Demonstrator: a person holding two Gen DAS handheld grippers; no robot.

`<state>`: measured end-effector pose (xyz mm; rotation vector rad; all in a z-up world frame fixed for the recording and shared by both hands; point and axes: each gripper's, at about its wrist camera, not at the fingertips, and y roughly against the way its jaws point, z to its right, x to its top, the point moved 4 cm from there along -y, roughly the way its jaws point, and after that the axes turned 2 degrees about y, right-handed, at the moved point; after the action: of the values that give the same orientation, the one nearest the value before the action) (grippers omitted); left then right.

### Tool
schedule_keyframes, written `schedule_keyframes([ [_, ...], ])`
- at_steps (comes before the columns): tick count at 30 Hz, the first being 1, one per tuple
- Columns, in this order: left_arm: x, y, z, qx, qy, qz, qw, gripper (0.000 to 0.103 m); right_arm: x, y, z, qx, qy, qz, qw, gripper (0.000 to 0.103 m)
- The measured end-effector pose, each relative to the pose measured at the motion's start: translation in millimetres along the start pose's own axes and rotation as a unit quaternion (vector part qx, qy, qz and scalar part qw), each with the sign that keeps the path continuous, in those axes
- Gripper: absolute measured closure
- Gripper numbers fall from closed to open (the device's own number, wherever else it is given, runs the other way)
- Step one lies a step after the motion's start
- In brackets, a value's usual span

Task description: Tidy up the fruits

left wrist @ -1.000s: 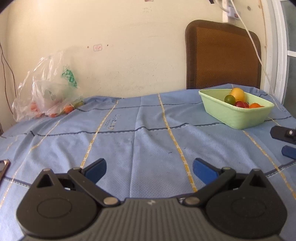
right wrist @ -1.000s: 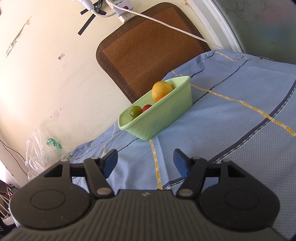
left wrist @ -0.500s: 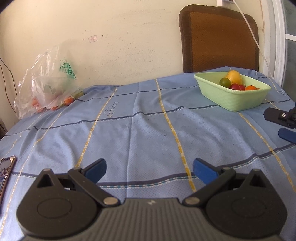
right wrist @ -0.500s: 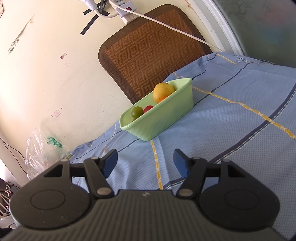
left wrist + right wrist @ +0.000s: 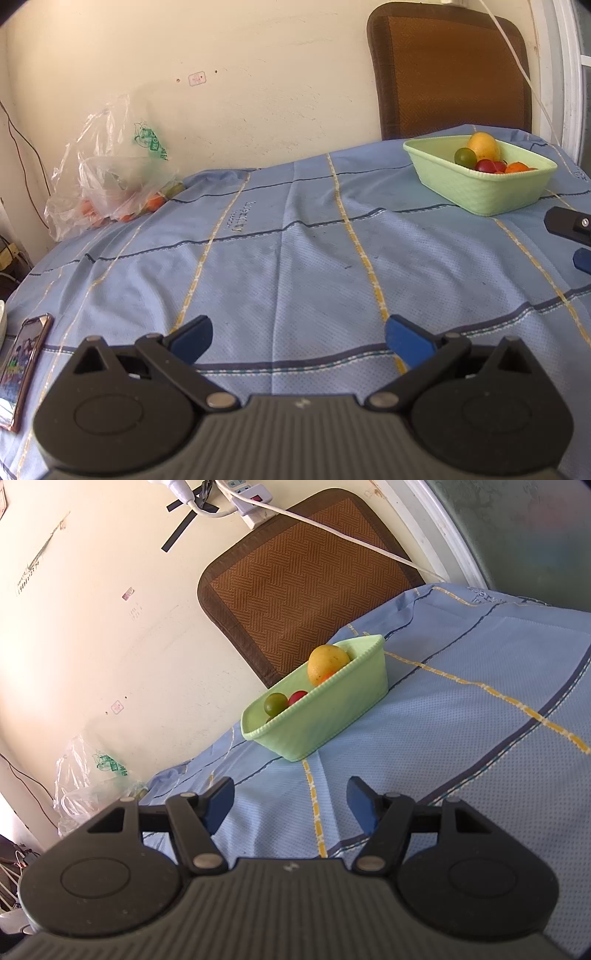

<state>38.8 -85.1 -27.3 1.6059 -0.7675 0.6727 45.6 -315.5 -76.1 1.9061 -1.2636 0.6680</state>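
Note:
A light green basket (image 5: 484,194) stands on the blue tablecloth at the far right. It holds a yellow mango (image 5: 483,144), a green fruit (image 5: 465,156), red fruits (image 5: 489,166) and an orange (image 5: 517,167). The basket (image 5: 332,716) also shows in the right wrist view, with the mango (image 5: 328,659) on top. A clear plastic bag (image 5: 110,177) with orange fruits lies at the far left by the wall. My left gripper (image 5: 298,341) is open and empty above the cloth. My right gripper (image 5: 291,805) is open and empty, short of the basket.
A phone (image 5: 24,365) lies at the left edge of the table. A brown chair back (image 5: 450,70) stands behind the basket. A white cable (image 5: 351,539) hangs from a power strip on the wall. The right gripper's finger (image 5: 569,225) shows at the right edge.
My left gripper has pulled back and risen, so more cloth and the phone show. My right gripper has drawn back a little from the basket. Both stay open.

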Motion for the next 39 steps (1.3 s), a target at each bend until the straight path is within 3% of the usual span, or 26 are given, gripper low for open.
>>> schedule_keyframes([
  [39, -1, 4, 13, -0.040, -0.031, 0.004, 0.9987, 0.000, -2, -1, -3, 0.003, -0.002, -0.001, 1.000, 0.033],
])
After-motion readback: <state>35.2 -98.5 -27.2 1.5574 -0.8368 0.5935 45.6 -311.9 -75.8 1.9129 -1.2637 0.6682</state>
